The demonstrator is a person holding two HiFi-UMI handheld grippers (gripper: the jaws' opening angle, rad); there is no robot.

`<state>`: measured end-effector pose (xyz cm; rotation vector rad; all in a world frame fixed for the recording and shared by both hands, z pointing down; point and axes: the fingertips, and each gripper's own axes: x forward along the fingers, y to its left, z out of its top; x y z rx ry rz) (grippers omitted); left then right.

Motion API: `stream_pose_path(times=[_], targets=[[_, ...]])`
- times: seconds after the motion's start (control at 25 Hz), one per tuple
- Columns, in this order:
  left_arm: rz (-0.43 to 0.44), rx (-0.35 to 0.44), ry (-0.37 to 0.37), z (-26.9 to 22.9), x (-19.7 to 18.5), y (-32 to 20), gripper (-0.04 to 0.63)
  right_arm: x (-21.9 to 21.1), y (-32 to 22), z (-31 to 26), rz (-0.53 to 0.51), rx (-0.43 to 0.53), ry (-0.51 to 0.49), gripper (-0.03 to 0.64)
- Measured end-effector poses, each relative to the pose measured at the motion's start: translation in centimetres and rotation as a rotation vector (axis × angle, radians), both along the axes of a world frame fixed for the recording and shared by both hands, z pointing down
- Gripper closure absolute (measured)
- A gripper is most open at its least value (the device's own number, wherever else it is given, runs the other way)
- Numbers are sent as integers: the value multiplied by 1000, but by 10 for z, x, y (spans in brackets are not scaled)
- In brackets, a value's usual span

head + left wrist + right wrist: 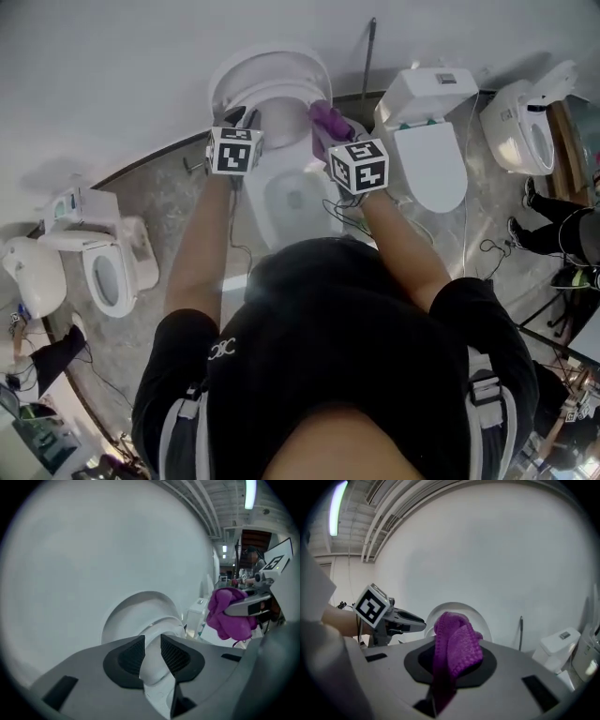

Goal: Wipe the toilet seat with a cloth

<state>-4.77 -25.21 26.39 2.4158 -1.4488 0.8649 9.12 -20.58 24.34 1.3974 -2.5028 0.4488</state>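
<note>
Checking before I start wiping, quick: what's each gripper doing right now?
Left gripper: open, nothing between its jaws.
Right gripper: closed on the purple cloth.

Even, diffuse light is cast throughout; a ceiling tube [250, 493] is blown out by glare. Edges are bent and vignetted by fisheye; nearby jaws are softly blurred.
</note>
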Motion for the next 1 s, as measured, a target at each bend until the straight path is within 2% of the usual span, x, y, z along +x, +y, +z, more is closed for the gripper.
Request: stream_pose_path(times=[0.16, 0.4, 0.68, 0.88, 1.0], targets=[[68, -2, -142, 14, 9, -27, 477, 32, 8, 0, 23, 0, -6, 565], [177, 29, -377, 18, 19, -63, 472, 73, 15, 4, 89, -3, -4, 565], [447, -20, -651, 41, 49, -80, 472, 97, 14, 14, 121, -34, -21, 565], [483, -51, -742, 59, 54, -94, 474, 108, 12, 18, 122, -48, -22, 565], [485, -81, -738, 67, 52, -98, 474, 115, 14, 22, 129, -65, -22, 565]])
